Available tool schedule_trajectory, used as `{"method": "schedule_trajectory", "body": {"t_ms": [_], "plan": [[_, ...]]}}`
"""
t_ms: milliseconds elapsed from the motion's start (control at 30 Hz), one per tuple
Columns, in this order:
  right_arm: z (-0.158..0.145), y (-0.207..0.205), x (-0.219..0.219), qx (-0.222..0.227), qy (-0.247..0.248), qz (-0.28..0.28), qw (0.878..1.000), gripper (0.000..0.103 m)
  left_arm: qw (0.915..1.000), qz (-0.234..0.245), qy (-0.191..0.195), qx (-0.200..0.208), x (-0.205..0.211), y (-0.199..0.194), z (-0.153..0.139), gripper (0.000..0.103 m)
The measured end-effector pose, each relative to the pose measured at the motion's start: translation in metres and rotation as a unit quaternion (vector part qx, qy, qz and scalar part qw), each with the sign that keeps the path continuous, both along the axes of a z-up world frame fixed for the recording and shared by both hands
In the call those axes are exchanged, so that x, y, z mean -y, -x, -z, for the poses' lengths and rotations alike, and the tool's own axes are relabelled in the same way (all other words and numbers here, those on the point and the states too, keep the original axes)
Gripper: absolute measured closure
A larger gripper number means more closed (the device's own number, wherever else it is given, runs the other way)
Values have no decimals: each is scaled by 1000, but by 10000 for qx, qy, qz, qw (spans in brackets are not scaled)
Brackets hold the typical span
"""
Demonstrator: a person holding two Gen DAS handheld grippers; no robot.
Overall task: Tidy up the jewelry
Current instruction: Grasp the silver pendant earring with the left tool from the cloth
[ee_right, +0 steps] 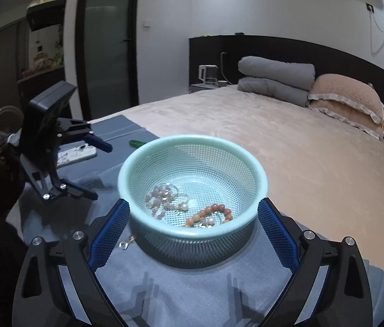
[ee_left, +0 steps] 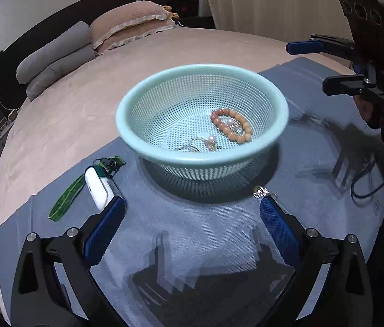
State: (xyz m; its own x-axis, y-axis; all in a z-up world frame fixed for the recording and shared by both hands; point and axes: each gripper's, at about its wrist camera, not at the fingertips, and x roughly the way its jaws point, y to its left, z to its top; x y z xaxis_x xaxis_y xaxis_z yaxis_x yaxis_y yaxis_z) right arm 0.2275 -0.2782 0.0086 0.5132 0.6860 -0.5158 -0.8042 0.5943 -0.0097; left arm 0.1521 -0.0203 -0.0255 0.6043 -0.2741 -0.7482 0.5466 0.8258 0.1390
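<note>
A mint green mesh basket (ee_left: 137, 125) stands on a blue-grey cloth (ee_left: 192, 234) on the bed; it also shows in the right wrist view (ee_right: 257, 169). In it lie an orange bead bracelet (ee_left: 231, 126), a pale pink bead bracelet (ee_right: 159, 197) and small pearl pieces (ee_left: 209, 140). A small silver piece (ee_left: 260, 191) lies on the cloth beside the basket, by my left gripper's right finger; it also shows in the right wrist view (ee_right: 127, 242). My left gripper (ee_left: 192, 204) is open and empty in front of the basket. My right gripper (ee_right: 193, 209) is open, its fingers on either side of the basket.
A green strap (ee_left: 68, 194) and a white phone (ee_left: 98, 188) lie on the cloth left of the basket. Grey folded blankets (ee_left: 53, 57) and a pink pillow (ee_left: 132, 24) sit at the bed's head. A kettle (ee_right: 207, 74) stands on the nightstand.
</note>
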Motion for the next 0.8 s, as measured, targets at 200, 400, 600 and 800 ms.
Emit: {"method": "schedule_trajectory", "body": {"t_ms": [200, 400, 600, 800], "plan": [[28, 17, -5, -652, 304, -629, 9954, 13, 9959, 895, 148, -55, 19, 28, 20, 6], [54, 23, -31, -795, 765, -1046, 9884, 32, 9853, 1671, 340, 72, 44, 48, 31, 6], [61, 7, -59, -876, 895, -1388, 9824, 39, 9831, 1770, 349, -322, 52, 33, 50, 31], [71, -8, -92, -954, 1177, -1731, 9732, 48, 9818, 1723, 560, -576, 48, 25, 58, 43]]}}
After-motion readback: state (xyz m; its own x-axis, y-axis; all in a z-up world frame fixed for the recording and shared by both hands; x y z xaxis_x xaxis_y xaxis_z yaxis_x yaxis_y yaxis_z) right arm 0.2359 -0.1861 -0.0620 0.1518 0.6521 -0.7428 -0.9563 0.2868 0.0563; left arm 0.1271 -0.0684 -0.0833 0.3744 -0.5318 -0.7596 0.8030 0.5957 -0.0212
